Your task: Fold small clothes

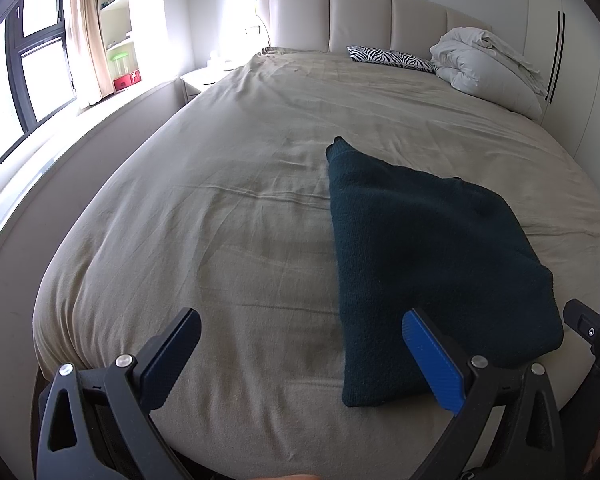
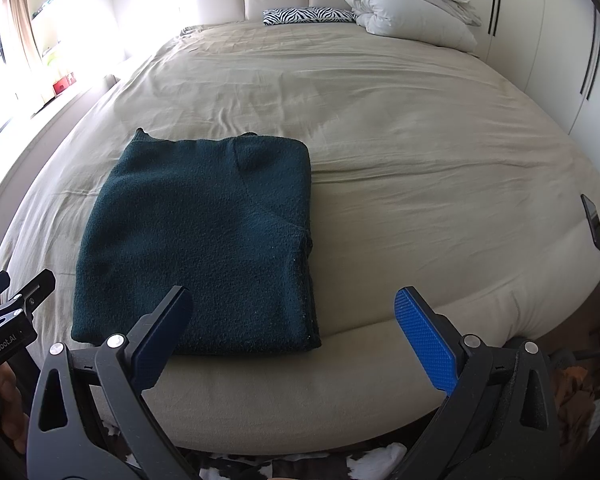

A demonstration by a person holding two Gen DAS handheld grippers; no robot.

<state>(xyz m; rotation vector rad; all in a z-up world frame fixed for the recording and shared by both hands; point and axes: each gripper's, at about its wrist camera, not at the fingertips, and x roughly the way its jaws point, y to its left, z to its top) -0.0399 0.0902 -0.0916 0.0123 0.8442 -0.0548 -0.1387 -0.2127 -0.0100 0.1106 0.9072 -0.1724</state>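
I hold both claws above the foot of the bed, and neither grips anything: my left gripper stands with its fingers spread wide, and my right gripper is just as wide, both empty. The dark green knitted garment lies flat on the beige sheet, near the foot edge; in the right wrist view it sits at about ten o'clock from my right claw, with its near hem just beyond my left-hand finger, and in the left wrist view it lies at about one o'clock, its near corner behind my blue right-hand pad. It already looks like a compact rectangle, with a folded-in layer showing as a diagonal seam across the top and a small tab of fabric poking out at the far left corner. I judge the folding of this piece to be nearly or fully done, and the step in hand is either a last halving or tidying. If another fold is wanted, I need to bring both claws down to the near hem, pinch all layers at the two corners and carry them to the far edge without dragging the stack. A phone-like dark slab rests at three o'clock, well apart.
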